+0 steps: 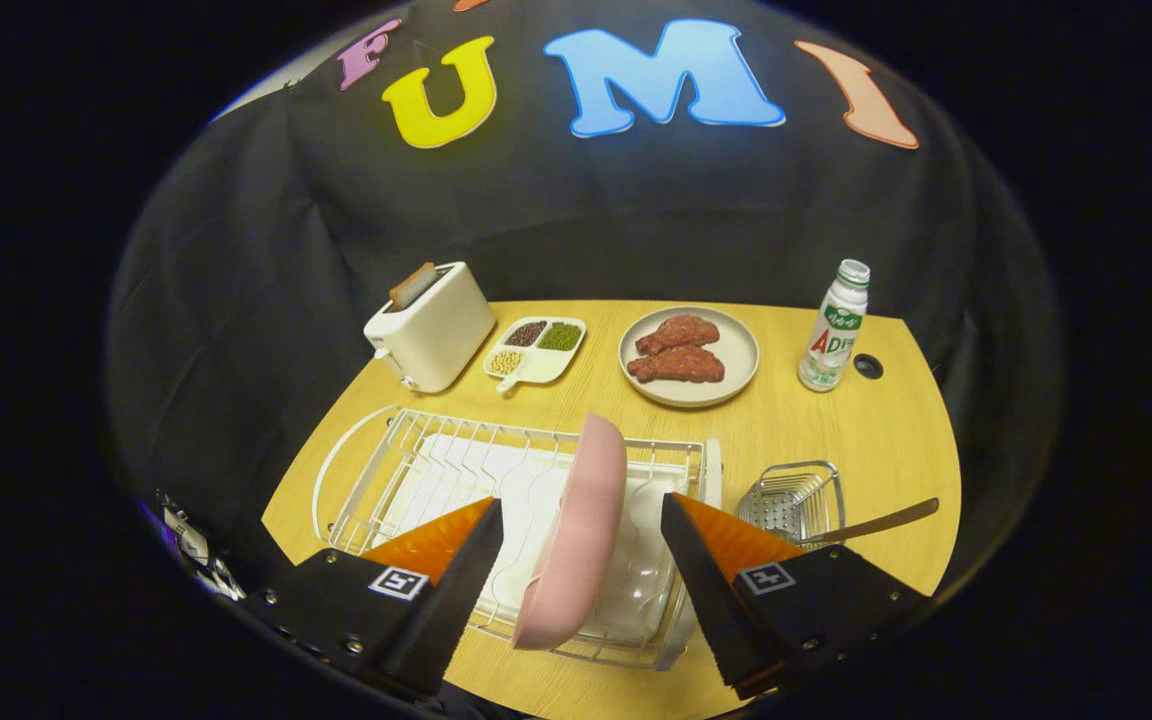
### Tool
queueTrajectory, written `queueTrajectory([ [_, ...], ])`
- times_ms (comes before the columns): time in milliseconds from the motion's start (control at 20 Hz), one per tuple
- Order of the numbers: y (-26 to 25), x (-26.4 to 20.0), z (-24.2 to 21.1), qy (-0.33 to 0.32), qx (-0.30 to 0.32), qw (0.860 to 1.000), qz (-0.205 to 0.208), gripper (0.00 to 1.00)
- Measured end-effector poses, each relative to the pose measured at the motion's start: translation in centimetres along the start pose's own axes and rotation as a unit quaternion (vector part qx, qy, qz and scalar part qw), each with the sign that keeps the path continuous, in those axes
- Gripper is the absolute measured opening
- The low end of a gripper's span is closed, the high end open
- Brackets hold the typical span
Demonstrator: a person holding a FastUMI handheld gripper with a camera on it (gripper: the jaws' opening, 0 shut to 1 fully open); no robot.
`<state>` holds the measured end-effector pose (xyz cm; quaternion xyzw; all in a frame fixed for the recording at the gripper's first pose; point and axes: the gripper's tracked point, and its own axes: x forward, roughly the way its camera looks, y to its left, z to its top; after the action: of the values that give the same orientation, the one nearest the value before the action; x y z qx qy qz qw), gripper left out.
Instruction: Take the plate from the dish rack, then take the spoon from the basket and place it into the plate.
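A pink plate (581, 530) stands on edge in the white wire dish rack (416, 465), right between my two fingers. My gripper (581, 520) is open, with a gap on each side of the plate, and neither finger touches it. To the right of the rack sits a small metal wire basket (791, 497) on the table. A spoon (871, 523) lies across the basket's near rim with its handle pointing right.
Across the wooden table (836, 430) stand a white toaster (431, 325) with toast in it, a divided dish of beans (534, 350), a beige plate with two pieces of meat (688, 356) and a small bottle (834, 327). The table's edge curves close on the right.
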<state>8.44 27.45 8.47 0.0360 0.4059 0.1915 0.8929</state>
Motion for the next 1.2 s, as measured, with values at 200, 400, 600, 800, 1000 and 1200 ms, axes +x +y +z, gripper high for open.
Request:
queueTrajectory([
  [200,-0.2,2.3,-1.8,0.073,0.008,0.997,-0.002,0.95],
  [400,-0.2,3.3,-2.9,0.125,0.017,0.992,-0.015,0.68],
  [600,-1.0,3.3,-3.9,0.172,0.004,0.984,-0.046,0.45],
  [800,-2.3,2.9,-3.7,0.194,-0.019,0.977,-0.089,0.36],
  [1000,-2.6,2.4,-2.8,0.208,-0.04,0.972,-0.104,0.32],
  [1200,-2.4,2.3,-1.2,0.214,-0.098,0.962,-0.138,0.32],
])
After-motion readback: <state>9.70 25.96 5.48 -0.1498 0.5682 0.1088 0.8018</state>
